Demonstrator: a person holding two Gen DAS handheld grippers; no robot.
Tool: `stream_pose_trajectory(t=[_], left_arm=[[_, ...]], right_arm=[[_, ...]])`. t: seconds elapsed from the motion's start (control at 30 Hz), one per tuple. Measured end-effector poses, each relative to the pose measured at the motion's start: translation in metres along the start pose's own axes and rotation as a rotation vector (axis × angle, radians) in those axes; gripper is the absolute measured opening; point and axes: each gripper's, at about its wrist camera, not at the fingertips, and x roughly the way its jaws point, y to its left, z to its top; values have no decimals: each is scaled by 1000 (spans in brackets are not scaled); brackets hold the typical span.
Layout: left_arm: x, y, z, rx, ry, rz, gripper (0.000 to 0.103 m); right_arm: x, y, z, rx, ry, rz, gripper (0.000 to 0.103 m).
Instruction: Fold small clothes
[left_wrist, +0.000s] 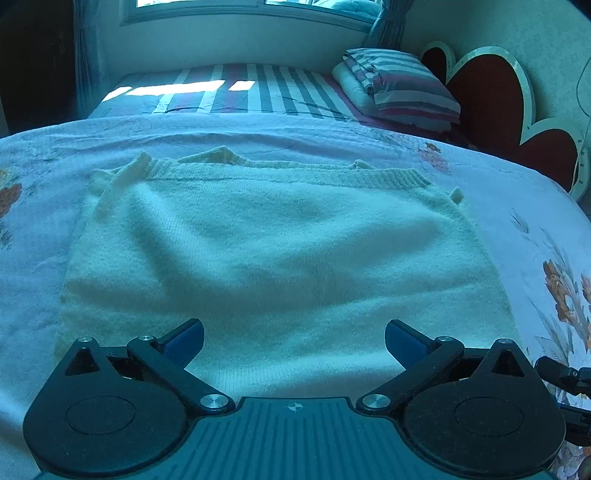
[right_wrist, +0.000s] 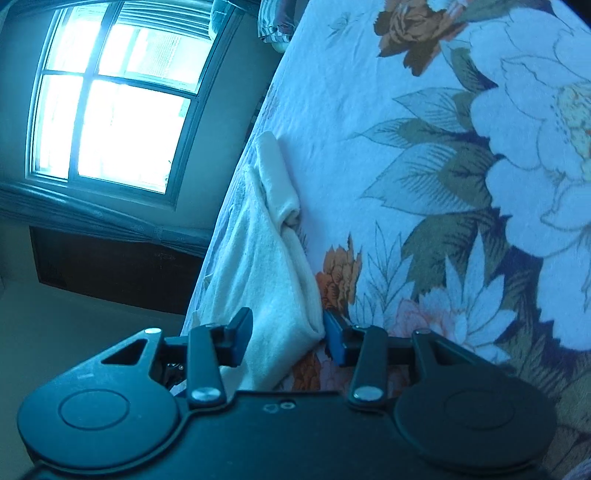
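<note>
A cream knitted sweater (left_wrist: 280, 251) lies flat on the flowered bedspread (left_wrist: 535, 229), its ribbed hem on the far side. My left gripper (left_wrist: 293, 341) hovers over the sweater's near part. Its jaws stand wide apart with nothing between them. In the right wrist view the camera is rolled on its side. The right gripper (right_wrist: 286, 338) straddles the folded near corner of the sweater (right_wrist: 266, 266). One blue pad (right_wrist: 334, 341) sits against the bedspread (right_wrist: 424, 147) beside the cloth's edge. The other pad (right_wrist: 240, 339) stands over the cloth without visibly pinching it.
Beyond the bedspread lies a striped sheet (left_wrist: 258, 88) with a folded striped quilt and pillow (left_wrist: 402, 88) at the back right. A red heart-shaped headboard (left_wrist: 495, 99) stands at the right. A window (right_wrist: 114, 96) is behind the bed, with a dark cabinet (right_wrist: 118, 266) below it.
</note>
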Motion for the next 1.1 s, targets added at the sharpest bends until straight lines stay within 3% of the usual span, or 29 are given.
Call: stream_pose_trajectory(t=[0.07, 0.27, 0.37, 0.47, 0.5, 0.67, 0.83, 1.03, 1.1], left_arm=[[-2, -6, 9, 25, -10, -5, 103], [6, -12, 21, 29, 31, -32, 103], [17, -12, 23, 2, 66, -49, 103], [28, -17, 26, 15, 75, -28, 103], [31, -19, 27, 24, 72, -17, 103], [41, -20, 31, 48, 74, 33, 103], [41, -14, 34, 34, 71, 25, 103], [30, -2, 31, 15, 52, 23, 103], [21, 8, 28, -24, 39, 7, 103]], right_arm=[[-11, 2, -3, -25, -30, -29, 40], [1, -6, -6, 18, 5, 27, 39], [14, -4, -5, 21, -18, 34, 28], [26, 2, -3, -2, -24, 2, 9], [28, 4, -4, -22, -31, -12, 9], [21, 22, -6, -144, -54, -39, 8], [16, 61, -7, -322, -53, -58, 8], [15, 65, -7, -333, -34, -91, 8], [17, 60, -6, -311, -23, -97, 18]])
